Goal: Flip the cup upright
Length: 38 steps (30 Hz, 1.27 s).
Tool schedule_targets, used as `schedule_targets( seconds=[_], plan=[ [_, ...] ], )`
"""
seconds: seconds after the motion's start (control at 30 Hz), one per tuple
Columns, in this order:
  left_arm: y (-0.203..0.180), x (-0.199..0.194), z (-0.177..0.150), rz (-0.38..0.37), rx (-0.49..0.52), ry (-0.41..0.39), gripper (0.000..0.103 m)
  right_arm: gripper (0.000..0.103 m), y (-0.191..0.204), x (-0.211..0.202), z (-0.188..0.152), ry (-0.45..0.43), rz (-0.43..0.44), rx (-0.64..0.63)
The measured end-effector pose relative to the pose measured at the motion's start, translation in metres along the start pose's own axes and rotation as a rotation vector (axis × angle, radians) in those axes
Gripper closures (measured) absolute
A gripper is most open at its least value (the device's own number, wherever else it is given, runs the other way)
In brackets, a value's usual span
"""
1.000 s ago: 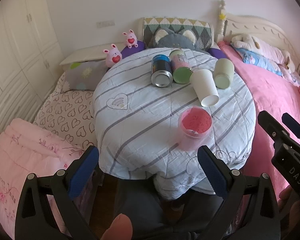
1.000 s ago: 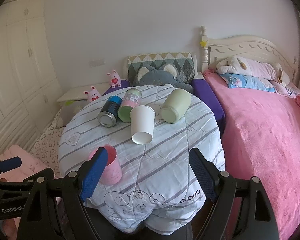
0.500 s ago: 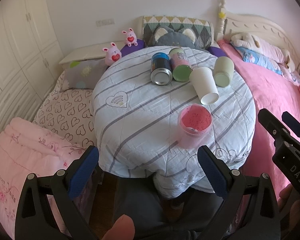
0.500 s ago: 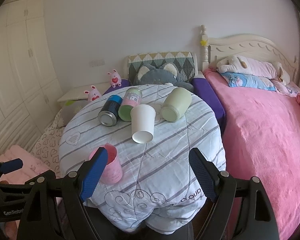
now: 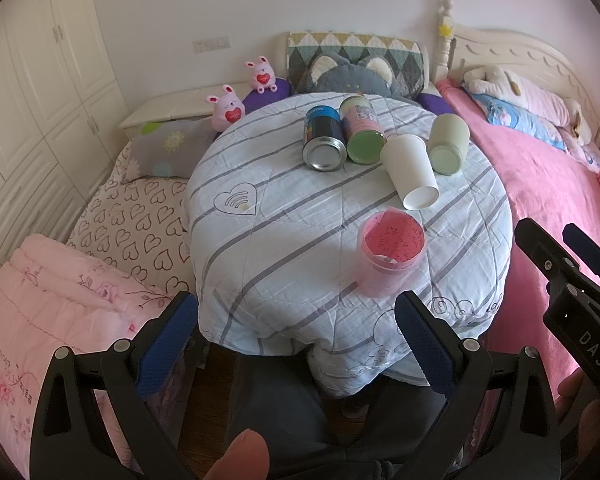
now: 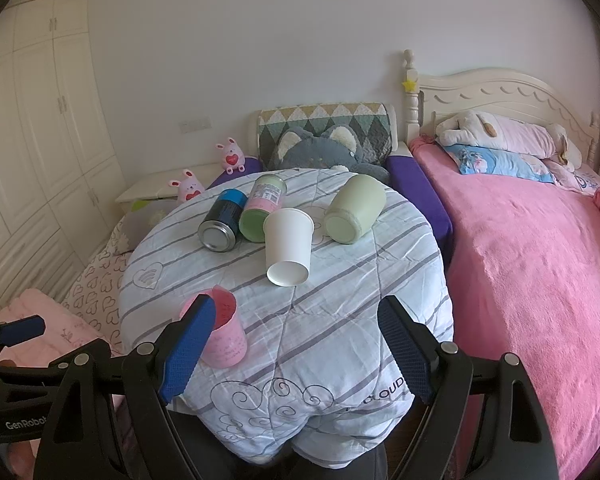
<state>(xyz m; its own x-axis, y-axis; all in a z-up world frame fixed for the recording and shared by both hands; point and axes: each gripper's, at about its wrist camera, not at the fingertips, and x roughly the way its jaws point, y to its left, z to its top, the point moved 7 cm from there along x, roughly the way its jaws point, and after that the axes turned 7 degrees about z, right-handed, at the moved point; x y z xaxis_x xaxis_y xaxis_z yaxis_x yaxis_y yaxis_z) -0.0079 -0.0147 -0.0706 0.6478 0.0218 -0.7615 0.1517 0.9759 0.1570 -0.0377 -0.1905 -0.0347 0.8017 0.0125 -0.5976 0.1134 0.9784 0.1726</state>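
Observation:
A pink cup [image 5: 390, 256] stands upright near the front of the round cloth-covered table [image 5: 284, 248]; it also shows in the right wrist view [image 6: 222, 334]. Behind it a white paper cup [image 5: 410, 172] [image 6: 288, 246], a pale green cup [image 5: 447, 144] [image 6: 354, 210], a green-lidded jar [image 5: 362, 130] [image 6: 262, 208] and a blue can [image 5: 323, 138] [image 6: 222, 220] lie on their sides. My left gripper [image 5: 296, 344] is open and empty, below the table's front edge. My right gripper [image 6: 296, 350] is open and empty, just in front of the table, its left finger overlapping the pink cup in view.
A pink bed [image 6: 540, 264] lies right of the table. Pink bedding [image 5: 52, 304] and a heart-print mattress [image 5: 136, 220] lie to the left. Cushions and plush bunnies [image 5: 228, 106] sit behind the table. White wardrobes line the left wall.
Both views have shifted only slightly; the table and cups sit a little higher in the left wrist view. Nothing on the table has moved and both grippers stay open.

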Motion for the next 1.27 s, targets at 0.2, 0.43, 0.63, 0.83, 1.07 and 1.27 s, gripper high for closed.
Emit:
schedule_targets(
  seconds=[0.2,0.43,0.63,0.83,1.07,1.27],
  plan=[
    [0.000,0.000,-0.001,0.002,-0.001,0.001,0.003,0.019,0.002,0.002,0.000,0.004,0.006,-0.006],
    [0.003,0.000,-0.002,0.003,-0.002,0.001,0.003,0.019,0.004,0.005,0.002,0.005,0.011,-0.016],
    [0.003,0.000,-0.002,0.003,-0.002,0.002,0.003,0.019,0.004,0.005,0.002,0.006,0.012,-0.019],
    [0.004,0.000,-0.003,0.002,-0.003,0.004,0.003,0.019,0.006,0.006,0.003,0.008,0.015,-0.023],
    [0.006,0.000,-0.002,0.006,0.006,0.002,0.003,0.019,0.007,0.008,0.003,0.019,0.016,-0.026],
    [0.011,0.002,-0.001,0.010,0.006,-0.002,0.002,0.019,0.005,0.011,0.003,0.026,0.015,-0.024]
  ],
)
